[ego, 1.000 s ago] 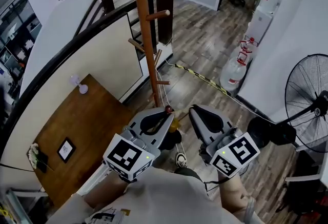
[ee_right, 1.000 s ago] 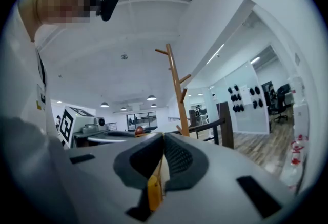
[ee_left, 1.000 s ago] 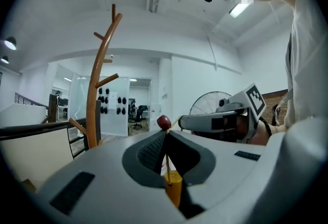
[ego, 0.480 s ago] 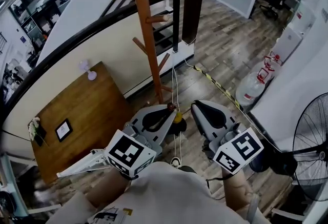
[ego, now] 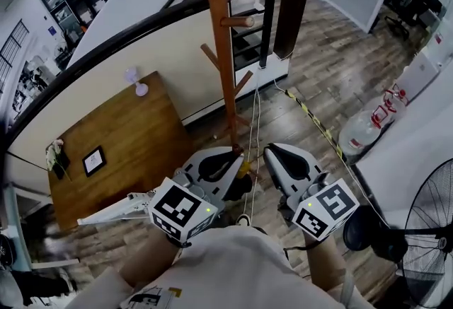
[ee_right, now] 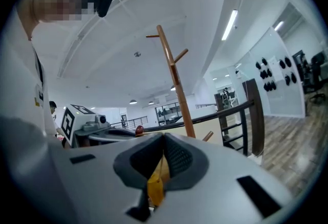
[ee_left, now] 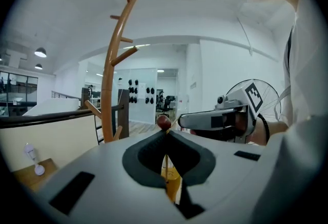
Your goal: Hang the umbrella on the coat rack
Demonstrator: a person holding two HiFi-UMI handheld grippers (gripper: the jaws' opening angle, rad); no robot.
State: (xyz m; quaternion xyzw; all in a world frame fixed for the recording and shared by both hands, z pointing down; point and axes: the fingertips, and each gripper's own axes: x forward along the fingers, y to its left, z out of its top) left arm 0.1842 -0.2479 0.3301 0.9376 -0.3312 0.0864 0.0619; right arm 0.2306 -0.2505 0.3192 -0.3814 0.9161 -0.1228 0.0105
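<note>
The wooden coat rack (ego: 224, 53) rises just ahead of both grippers, its pegs (ego: 237, 20) sticking out; it also shows as a rack pole (ee_left: 108, 95) on the left and as a pole (ee_right: 177, 89) beyond the jaws. The yellow umbrella (ego: 244, 167) lies between the grippers. My left gripper (ego: 228, 158) (ee_left: 165, 134) is shut on its thin rod, with the red ball tip (ee_left: 163, 122) just above the jaws. My right gripper (ego: 272, 153) (ee_right: 164, 139) is shut on the yellow umbrella fabric (ee_right: 155, 185). Most of the umbrella is hidden under the grippers.
A dark railing (ego: 141, 23) runs behind the rack over a white wall. A brown table (ego: 134, 138) with a small frame (ego: 93, 160) stands at the left. A white cord (ego: 256, 117) hangs by the rack. A water bottle (ego: 364, 132) and a fan (ego: 432, 230) are at the right.
The rack has shifted right and nearer to the middle of the head view. Both grippers stay close together with the umbrella between them, jaws unchanged.
</note>
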